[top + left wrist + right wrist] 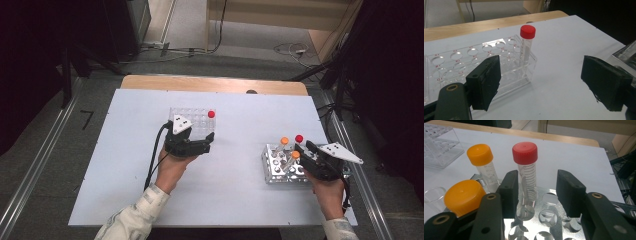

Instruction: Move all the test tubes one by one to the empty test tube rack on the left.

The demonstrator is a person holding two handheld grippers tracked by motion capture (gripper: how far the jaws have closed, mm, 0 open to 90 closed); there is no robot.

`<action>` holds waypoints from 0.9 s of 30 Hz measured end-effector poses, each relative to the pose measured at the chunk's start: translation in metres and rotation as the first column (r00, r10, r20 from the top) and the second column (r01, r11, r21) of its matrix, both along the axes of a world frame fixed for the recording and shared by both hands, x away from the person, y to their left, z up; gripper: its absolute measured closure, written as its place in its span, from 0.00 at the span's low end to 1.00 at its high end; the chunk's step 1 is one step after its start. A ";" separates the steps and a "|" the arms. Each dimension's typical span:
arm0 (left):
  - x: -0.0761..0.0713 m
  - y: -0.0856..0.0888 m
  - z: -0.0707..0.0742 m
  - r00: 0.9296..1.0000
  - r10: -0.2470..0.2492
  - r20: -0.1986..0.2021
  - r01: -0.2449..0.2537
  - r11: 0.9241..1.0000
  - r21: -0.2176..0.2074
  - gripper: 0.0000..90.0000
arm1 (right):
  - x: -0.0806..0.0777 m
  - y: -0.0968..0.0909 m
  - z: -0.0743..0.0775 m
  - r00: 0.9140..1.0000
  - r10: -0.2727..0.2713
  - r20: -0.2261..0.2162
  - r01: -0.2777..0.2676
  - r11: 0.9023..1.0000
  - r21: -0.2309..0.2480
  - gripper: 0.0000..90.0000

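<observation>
Right gripper view, orange-capped tube [464,196] left of the right tongs [537,192], red-capped tube [526,171], clear with black graduation lines, upright in the metal rack [549,220] between jaws standing apart, left jaw just beside it, left tongs [540,82] wide apart.

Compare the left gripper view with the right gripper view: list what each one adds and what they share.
Left gripper view: the left tongs, open with nothing between them, and a lone red-capped tube standing at the end of the clear rack.
Right gripper view: the right tongs, open around a second red-capped tube in the metal rack, beside a near orange-capped tube and a far orange-capped tube.
Both: the clear rack and the white tabletop.
</observation>
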State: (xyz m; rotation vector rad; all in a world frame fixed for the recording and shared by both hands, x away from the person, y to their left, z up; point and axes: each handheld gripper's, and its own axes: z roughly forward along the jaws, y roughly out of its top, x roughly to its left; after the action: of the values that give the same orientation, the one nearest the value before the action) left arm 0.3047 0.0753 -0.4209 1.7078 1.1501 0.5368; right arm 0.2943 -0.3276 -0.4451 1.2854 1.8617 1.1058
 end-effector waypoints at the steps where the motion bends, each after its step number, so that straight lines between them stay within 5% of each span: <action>1: 0.000 0.000 0.000 1.000 -0.001 0.000 0.001 1.000 0.001 0.19 | 0.000 0.001 -0.001 1.000 0.001 -0.003 -0.001 1.000 -0.001 0.62; 17: 0.000 -0.001 -0.001 1.000 -0.004 -0.005 0.004 1.000 -0.002 0.19 | 0.006 0.002 -0.003 0.998 0.043 -0.039 -0.043 0.999 -0.007 0.80; 27: 0.000 -0.001 -0.001 1.000 -0.005 -0.006 0.005 1.000 -0.004 0.19 | 0.001 -0.001 0.010 0.999 0.039 0.006 -0.039 0.999 0.023 0.80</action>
State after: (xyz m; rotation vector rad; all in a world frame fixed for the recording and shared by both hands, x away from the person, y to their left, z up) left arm 0.3046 0.0745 -0.4216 1.7093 1.1499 0.5263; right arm 0.2950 -0.3290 -0.4351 1.2623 1.8825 1.1535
